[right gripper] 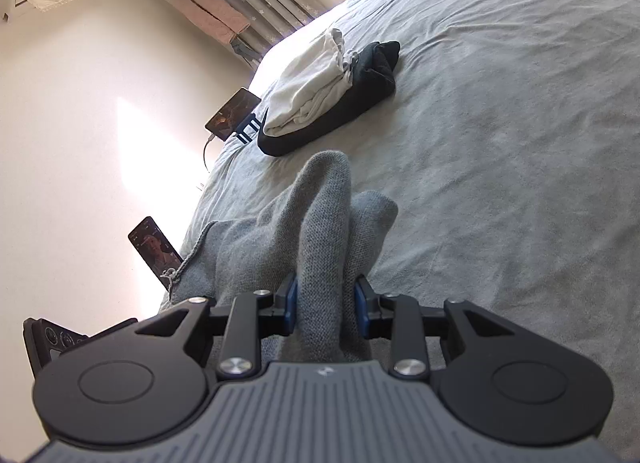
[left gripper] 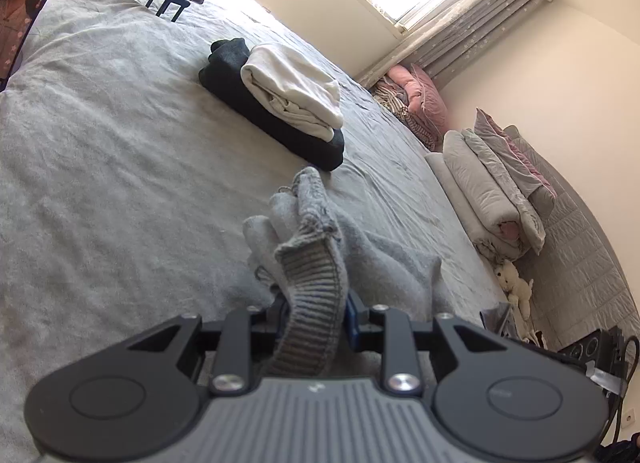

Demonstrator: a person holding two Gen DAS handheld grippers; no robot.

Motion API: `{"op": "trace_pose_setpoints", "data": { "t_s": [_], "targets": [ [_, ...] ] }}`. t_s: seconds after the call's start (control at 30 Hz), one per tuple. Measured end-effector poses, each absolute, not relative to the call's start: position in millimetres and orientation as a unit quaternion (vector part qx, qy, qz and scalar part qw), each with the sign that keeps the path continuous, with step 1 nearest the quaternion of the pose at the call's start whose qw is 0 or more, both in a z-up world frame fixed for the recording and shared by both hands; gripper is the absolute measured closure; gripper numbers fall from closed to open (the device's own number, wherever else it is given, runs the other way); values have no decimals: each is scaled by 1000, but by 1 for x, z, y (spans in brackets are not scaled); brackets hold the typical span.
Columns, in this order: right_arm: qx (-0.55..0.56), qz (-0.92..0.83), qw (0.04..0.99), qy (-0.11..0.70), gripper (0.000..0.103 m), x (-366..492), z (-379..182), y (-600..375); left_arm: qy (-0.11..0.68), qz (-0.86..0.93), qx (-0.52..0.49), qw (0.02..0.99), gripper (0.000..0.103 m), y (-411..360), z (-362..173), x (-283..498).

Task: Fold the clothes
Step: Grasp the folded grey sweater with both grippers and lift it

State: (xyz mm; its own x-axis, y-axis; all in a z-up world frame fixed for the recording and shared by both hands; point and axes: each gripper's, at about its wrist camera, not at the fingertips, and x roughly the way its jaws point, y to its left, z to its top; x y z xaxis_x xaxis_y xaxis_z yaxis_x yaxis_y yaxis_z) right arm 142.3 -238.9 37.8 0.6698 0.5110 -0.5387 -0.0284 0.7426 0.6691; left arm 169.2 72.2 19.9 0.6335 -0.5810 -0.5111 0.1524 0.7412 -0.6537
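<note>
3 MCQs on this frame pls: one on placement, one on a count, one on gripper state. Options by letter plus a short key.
1. Where does the folded white garment lie?
A. On top of the folded dark garment
B. Under the pillows
C. Hung on the curtain

2. How many folded garments are in the stack on the bed?
A. One
B. Two
C. Four

3. What is the left gripper doing?
A. Open above the bare sheet
B. Shut on the white garment
C. Shut on the grey knit sweater

Key:
1 A, the white piece sits on the dark one in both views.
2 B, only a white and a dark piece show there.
3 C, the ribbed hem runs between its fingers; the right gripper pinches the same sweater.
</note>
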Motion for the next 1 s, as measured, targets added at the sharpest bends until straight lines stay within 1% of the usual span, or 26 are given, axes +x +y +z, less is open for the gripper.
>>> {"op": "trace_pose_setpoints", "data": {
  "t_s": [0.3, 0.57, 0.8, 1.0],
  "targets": [
    [307, 163, 867, 358, 71, 180, 85, -232, 341, -211, -284, 871, 76, 73, 63, 200],
    [303, 172, 872, 343, 71, 228, 114, -231, 324, -211, -289, 876, 76, 76, 92, 246],
    [294, 173, 879, 332, 71, 289, 123, -230, 314, -206, -286, 881, 76, 71, 102, 312],
    [299, 175, 882, 320, 71, 354, 117, -233, 300, -205, -289, 885, 76, 69, 100, 378]
  ]
}}
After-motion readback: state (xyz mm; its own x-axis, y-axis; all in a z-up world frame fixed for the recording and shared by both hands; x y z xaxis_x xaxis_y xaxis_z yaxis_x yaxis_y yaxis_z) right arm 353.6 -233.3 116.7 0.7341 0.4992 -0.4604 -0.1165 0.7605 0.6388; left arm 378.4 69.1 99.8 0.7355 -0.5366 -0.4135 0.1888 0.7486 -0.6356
